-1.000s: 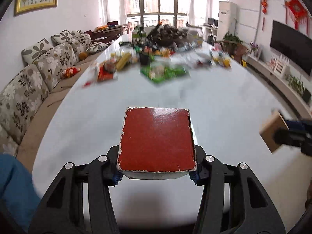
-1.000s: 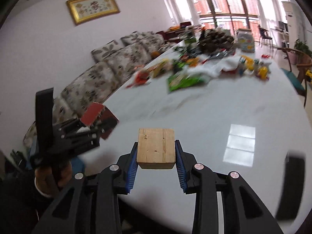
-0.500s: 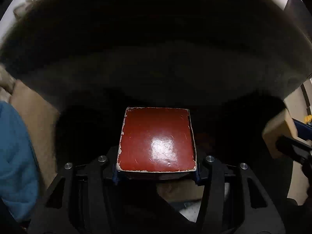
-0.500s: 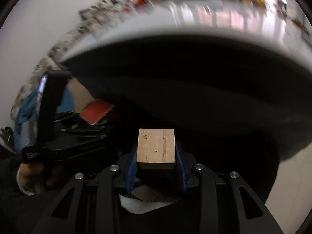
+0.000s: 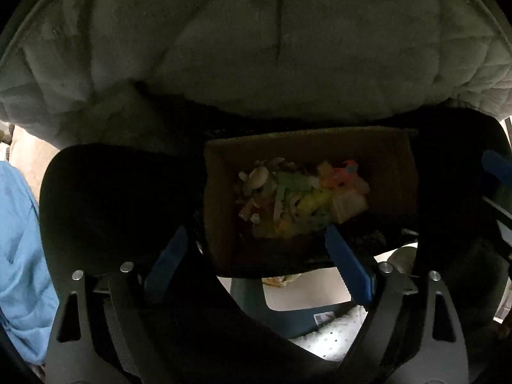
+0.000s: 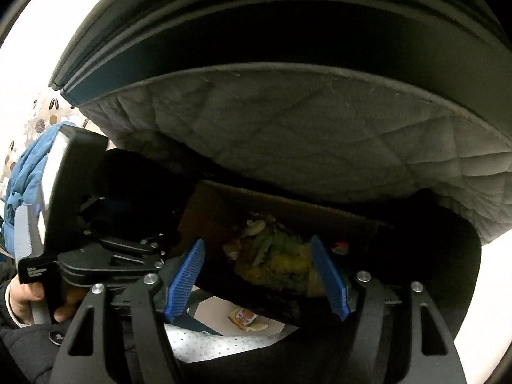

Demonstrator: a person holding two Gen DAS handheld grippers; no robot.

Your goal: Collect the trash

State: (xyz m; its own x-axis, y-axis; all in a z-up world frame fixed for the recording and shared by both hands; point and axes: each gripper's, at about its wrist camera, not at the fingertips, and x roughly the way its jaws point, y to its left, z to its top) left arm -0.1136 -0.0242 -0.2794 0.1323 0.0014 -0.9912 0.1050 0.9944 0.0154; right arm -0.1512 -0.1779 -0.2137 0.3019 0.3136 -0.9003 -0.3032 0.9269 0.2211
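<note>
Trash (image 5: 300, 201) in unmarked cardboard box (image 5: 220, 192)

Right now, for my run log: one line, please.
left tool: open | right tool: open | cardboard box: holds trash | under table

Cardboard box (image 5: 224, 198) contents too dim to identify.

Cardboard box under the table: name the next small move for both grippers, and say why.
Probably lift both grippers back out toward the tabletop. The left gripper and right gripper are open with nothing between their fingers, poised over the cardboard box that holds mixed trash, with the quilted cover hanging close overhead.
</note>
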